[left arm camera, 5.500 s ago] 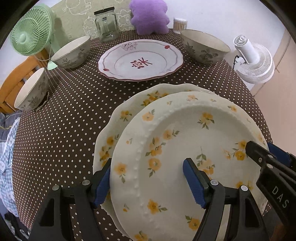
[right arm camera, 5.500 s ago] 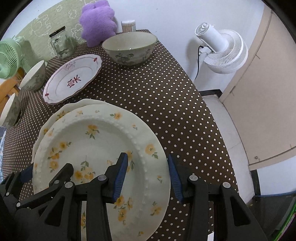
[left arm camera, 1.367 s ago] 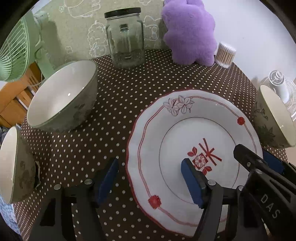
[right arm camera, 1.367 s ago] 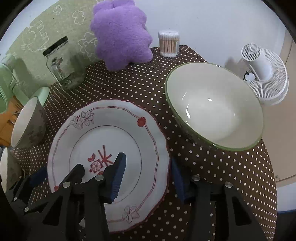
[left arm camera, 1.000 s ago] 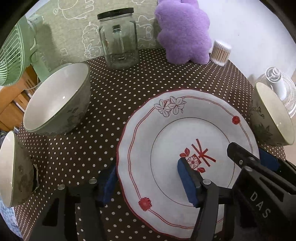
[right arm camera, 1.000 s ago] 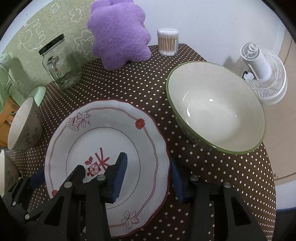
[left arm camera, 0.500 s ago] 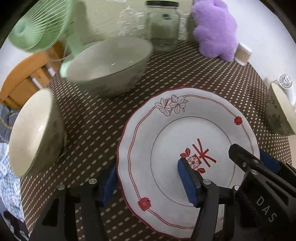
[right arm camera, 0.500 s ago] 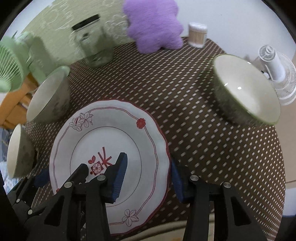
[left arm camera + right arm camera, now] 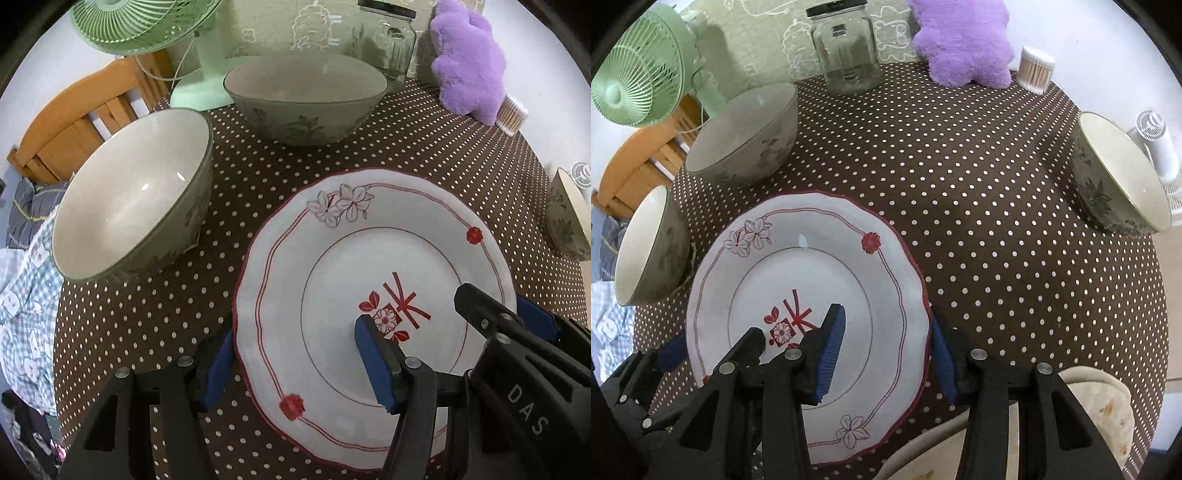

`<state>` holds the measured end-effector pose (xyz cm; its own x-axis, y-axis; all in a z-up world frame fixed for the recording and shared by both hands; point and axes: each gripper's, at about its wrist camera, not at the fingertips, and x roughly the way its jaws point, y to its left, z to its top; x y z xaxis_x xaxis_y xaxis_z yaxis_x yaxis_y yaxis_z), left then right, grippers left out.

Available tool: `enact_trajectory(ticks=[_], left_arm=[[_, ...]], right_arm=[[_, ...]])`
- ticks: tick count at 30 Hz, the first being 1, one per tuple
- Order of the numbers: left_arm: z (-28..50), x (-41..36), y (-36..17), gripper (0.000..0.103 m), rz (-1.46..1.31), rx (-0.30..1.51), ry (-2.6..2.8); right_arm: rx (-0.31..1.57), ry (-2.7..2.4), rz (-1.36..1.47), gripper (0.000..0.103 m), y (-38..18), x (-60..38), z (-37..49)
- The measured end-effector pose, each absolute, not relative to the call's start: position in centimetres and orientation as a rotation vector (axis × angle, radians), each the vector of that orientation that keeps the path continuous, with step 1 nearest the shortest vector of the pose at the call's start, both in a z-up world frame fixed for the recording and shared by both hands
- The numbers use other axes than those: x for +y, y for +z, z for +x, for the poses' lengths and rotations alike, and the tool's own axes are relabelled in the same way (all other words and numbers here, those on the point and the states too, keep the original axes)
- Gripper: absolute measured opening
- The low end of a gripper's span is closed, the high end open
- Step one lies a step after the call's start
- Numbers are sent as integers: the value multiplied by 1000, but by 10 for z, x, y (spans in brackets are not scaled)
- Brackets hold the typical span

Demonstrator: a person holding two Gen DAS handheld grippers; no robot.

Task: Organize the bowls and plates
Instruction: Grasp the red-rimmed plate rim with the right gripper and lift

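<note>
The left gripper [image 9: 299,363] has its jaws part way closed on the left edge of the white round plate with red flowers and a wavy red rim [image 9: 373,295], one blue pad under the rim and one on top. The right gripper [image 9: 886,354] grips the plate's right edge the same way. Both sets of jaws hold the plate, and it seems to hang a little above the brown table with white dots [image 9: 997,221]. Low in the right view, a cream plate with yellow flowers [image 9: 1108,410] peeks out; that looks like the stack where this plate should go. To do it well, both hands should move together and keep the plate flat, so it does not slip or twist. The grey-green bowl on the left [image 9: 133,199] sits very near the plate's rim, so take care not to bump it. Two more bowls sit farther off, one behind [image 9: 306,99] and one on the right [image 9: 1115,181].
</note>
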<state>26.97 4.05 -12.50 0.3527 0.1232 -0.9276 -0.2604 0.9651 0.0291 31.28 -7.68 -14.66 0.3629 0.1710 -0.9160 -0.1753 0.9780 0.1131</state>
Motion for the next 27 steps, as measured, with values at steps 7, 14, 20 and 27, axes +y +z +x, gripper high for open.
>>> enact_trajectory(ticks=[7, 14, 20, 27], left_arm=[[283, 46, -127, 66, -151, 1170, 251], [286, 47, -127, 67, -152, 1173, 237], [280, 44, -118, 67, -126, 1169, 214], [264, 47, -103, 67, -113, 1162, 178]], right_arm=[[1129, 220, -29, 49, -146, -69, 332], [1144, 201, -78, 49, -153, -61, 339], [1154, 177, -58, 49, -145, -68, 325], [1143, 137, -44, 49, -129, -68, 302]])
